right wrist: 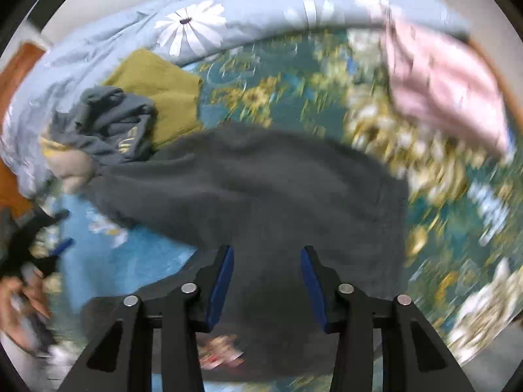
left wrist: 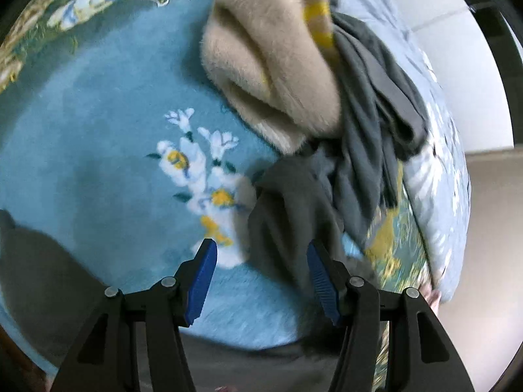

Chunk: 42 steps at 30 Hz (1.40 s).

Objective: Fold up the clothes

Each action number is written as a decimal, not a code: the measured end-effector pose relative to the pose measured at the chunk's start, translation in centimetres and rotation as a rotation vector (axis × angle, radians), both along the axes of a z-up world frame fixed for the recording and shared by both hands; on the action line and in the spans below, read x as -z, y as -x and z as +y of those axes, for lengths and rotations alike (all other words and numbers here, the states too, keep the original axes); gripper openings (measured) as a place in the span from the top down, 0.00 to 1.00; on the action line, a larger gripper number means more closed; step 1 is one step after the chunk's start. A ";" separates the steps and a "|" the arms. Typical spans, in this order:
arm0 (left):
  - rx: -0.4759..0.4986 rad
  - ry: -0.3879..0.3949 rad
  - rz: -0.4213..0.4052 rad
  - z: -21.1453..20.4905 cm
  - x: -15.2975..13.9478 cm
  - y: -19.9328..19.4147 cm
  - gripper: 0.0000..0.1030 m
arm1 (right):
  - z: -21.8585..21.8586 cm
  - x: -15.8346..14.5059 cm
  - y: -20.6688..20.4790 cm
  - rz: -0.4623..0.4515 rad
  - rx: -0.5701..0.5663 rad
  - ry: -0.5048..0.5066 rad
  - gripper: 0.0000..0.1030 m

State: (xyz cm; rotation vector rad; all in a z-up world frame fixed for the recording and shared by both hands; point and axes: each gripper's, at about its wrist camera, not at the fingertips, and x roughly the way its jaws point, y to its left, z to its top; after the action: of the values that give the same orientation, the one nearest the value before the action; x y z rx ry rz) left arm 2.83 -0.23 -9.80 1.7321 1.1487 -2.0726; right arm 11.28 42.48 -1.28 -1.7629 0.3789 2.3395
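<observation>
The left claw (left wrist: pixel 261 258) hangs spread wide, its blue pads apart with nothing between them, tilted down toward the blue flowered blanket (left wrist: pixel 98 170). A fold of the dark grey garment (left wrist: pixel 287 215) lies just ahead of its right finger, running up into a rumpled grey heap beside a beige fluffy garment (left wrist: pixel 271 75) with yellow stripes.

The right claw (right wrist: pixel 267 263) is also spread, pointing down over the broad dark grey garment (right wrist: pixel 261 189), which lies across the blanket and fills the gap between its pads; the view is blurred. Beyond lie a crumpled grey top (right wrist: pixel 108 124), an olive cloth (right wrist: pixel 163 88), a pale blue daisy quilt (right wrist: pixel 196 23) and a pink cloth (right wrist: pixel 447 88). The left hand (right wrist: pixel 23 300) shows at the left edge, gripping its tool.
</observation>
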 end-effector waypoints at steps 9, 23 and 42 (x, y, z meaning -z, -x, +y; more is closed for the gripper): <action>-0.105 -0.039 -0.110 0.2 4.7 6.4 0.39 | 0.7 -1.5 2.8 0.082 -0.039 -0.080 0.57; -0.024 0.023 0.253 1.7 -5.2 3.1 0.91 | 2.8 -1.3 1.5 0.072 0.040 -0.012 0.57; -0.209 -0.009 -0.105 -5.9 3.2 -12.7 0.53 | 0.2 -0.9 -0.7 -0.033 0.012 0.007 0.57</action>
State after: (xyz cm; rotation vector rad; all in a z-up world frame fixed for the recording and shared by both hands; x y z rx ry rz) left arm 15.51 -6.14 -12.97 1.6257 1.2499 -1.8363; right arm 11.95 42.66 -0.34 -1.7945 0.3918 2.3003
